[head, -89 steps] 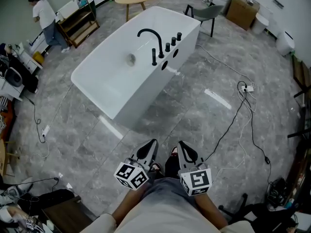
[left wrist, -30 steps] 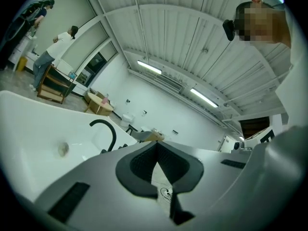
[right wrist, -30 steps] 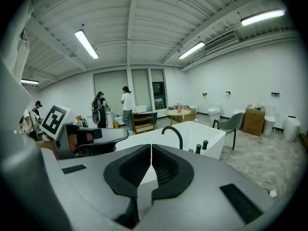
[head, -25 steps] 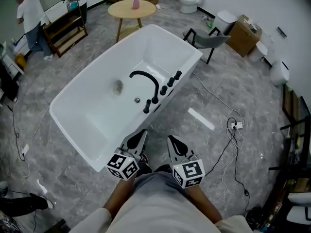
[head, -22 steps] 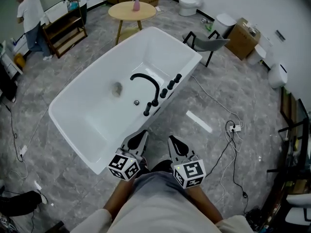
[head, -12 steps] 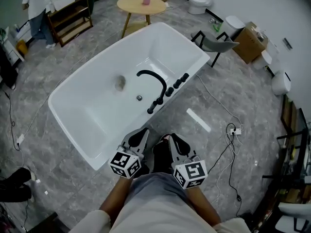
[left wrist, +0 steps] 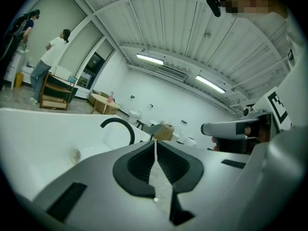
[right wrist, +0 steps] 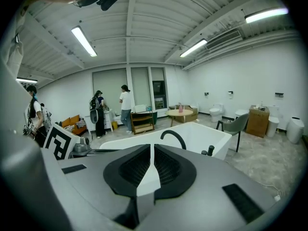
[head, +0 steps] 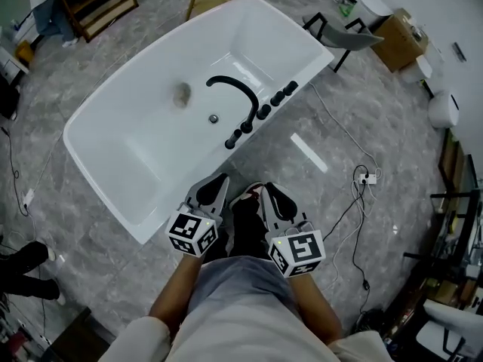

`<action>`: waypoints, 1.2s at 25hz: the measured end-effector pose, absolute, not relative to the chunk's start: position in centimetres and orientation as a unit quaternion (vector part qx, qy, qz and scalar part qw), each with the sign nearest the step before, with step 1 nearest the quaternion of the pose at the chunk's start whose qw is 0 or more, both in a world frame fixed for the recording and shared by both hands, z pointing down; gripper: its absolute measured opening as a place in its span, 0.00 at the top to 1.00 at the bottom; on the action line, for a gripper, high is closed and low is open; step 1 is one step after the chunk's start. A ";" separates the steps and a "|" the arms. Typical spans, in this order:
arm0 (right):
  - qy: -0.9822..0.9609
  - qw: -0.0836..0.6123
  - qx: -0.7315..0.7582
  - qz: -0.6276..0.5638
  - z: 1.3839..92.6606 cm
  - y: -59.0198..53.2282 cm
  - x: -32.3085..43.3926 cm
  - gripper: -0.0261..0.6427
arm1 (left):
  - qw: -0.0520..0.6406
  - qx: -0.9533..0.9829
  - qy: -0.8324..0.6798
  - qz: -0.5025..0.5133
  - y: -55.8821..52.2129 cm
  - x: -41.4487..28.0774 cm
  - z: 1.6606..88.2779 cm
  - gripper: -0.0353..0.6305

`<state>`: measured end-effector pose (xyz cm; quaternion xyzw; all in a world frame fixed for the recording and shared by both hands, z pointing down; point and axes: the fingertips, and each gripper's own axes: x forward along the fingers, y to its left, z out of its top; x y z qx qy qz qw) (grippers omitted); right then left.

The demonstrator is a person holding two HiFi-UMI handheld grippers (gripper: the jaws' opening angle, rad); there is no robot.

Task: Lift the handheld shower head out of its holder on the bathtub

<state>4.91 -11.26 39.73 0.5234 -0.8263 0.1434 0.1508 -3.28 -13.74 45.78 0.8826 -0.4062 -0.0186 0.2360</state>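
A white bathtub (head: pixel 128 194) lies slantwise ahead of me on the grey floor. On its near rim stands a black curved spout (head: pixel 235 90) beside a row of black fittings. The slim black handheld shower head (head: pixel 231 141) sits upright in its holder at the row's near end. My left gripper (head: pixel 219 180) and right gripper (head: pixel 269 190) hang side by side in front of my body, short of the tub rim, both shut and holding nothing. The spout (left wrist: pixel 120 126) shows past the left gripper (left wrist: pixel 155 141), and the spout (right wrist: pixel 173 136) also rises beyond the right gripper (right wrist: pixel 152 146).
A cable with a power strip (head: pixel 367 177) trails over the floor to the right. A grey chair (head: pixel 349 35) and a cardboard box (head: pixel 400 38) stand beyond the tub's far end. A wooden shelf (head: pixel 96 3) and a person (head: pixel 44 4) are at the far left.
The tub has drawn closer and now lies just ahead of the grippers. Both grippers kept side by side and stayed shut.
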 end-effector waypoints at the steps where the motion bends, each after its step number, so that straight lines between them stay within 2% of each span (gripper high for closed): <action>1: -0.825 0.151 0.524 0.146 40.1 -11.5 5.3 0.93 | 0.237 0.881 -0.408 -0.015 -13.9 -3.0 46.2 0.94; 13: -0.826 0.144 0.512 0.187 43.0 -14.5 7.8 0.93 | 0.259 0.874 -0.410 0.039 -16.4 0.3 50.3 0.94; 30: -0.826 0.178 0.490 0.214 46.8 -18.2 9.6 0.93 | 0.292 0.846 -0.438 0.081 -21.6 2.6 58.7 0.94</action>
